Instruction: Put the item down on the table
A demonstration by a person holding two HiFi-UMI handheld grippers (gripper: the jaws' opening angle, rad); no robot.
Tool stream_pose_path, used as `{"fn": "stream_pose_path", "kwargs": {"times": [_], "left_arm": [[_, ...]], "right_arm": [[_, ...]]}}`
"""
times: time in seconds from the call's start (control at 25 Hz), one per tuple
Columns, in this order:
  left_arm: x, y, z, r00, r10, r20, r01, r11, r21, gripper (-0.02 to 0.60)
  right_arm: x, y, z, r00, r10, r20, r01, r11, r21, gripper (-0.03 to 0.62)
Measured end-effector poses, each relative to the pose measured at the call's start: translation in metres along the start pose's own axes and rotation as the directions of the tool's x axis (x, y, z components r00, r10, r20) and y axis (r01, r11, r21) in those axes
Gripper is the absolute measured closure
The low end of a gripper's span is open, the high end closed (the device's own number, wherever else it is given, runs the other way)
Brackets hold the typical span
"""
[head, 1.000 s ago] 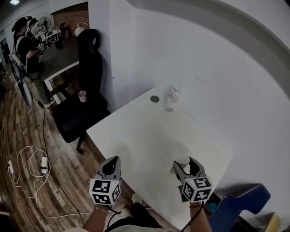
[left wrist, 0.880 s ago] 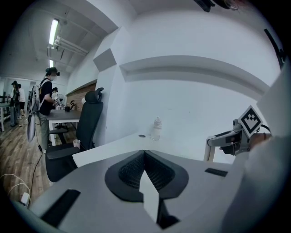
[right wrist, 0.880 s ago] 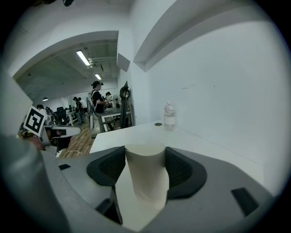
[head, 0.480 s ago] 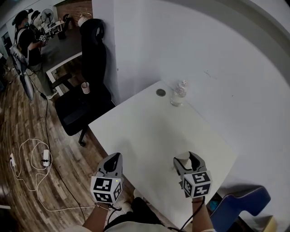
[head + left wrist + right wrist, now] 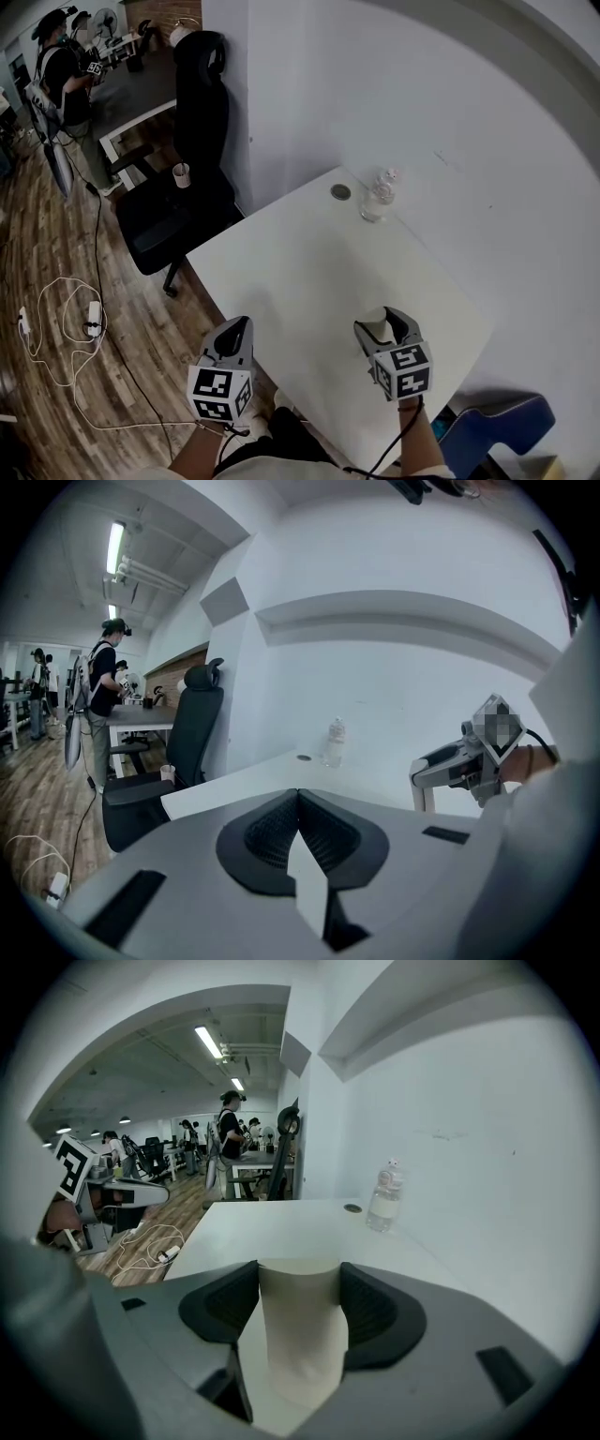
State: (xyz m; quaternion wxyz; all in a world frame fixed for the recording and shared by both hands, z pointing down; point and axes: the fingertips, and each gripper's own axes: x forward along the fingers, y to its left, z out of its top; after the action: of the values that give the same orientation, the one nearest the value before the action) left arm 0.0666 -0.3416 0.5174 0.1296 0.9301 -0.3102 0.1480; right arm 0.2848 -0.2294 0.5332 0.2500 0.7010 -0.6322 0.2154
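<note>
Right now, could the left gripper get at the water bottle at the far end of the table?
Probably yes. The table between the left gripper and the water bottle lies bare, so nothing blocks the way. It is a long reach, though, and the shut jaws must open first.

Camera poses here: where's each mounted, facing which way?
Head view: on the person's head, steeply down at the white table; left gripper and right gripper show.
Left gripper view: rides the left gripper, along its shut jaws across the table; right gripper shows.
Right gripper view: rides the right gripper, along jaws clamping a white cup.
All three share the water bottle.
</note>
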Motion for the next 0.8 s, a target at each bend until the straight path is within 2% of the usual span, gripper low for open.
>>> {"fn": "stream_pose_path", "kwargs": {"times": [0.44,0.8], "left_arm": [[-0.001,0.014,-0.006,1.000,0.029,-0.010,-0.029,0.999,-0.022,0.565],[0.010,0.020,-0.013,0.999,0.032,-0.033,-0.033,0.999,-0.021,0.565]], "right_arm": [[0.033,0.005,0.004,0.996,0.043,-0.074,-0.049,0.996,-0.072,0.303],[0.062,0.008,-0.001,0.984,0.097,-0.152,-0.112,0.989,-0.094,0.307]]}}
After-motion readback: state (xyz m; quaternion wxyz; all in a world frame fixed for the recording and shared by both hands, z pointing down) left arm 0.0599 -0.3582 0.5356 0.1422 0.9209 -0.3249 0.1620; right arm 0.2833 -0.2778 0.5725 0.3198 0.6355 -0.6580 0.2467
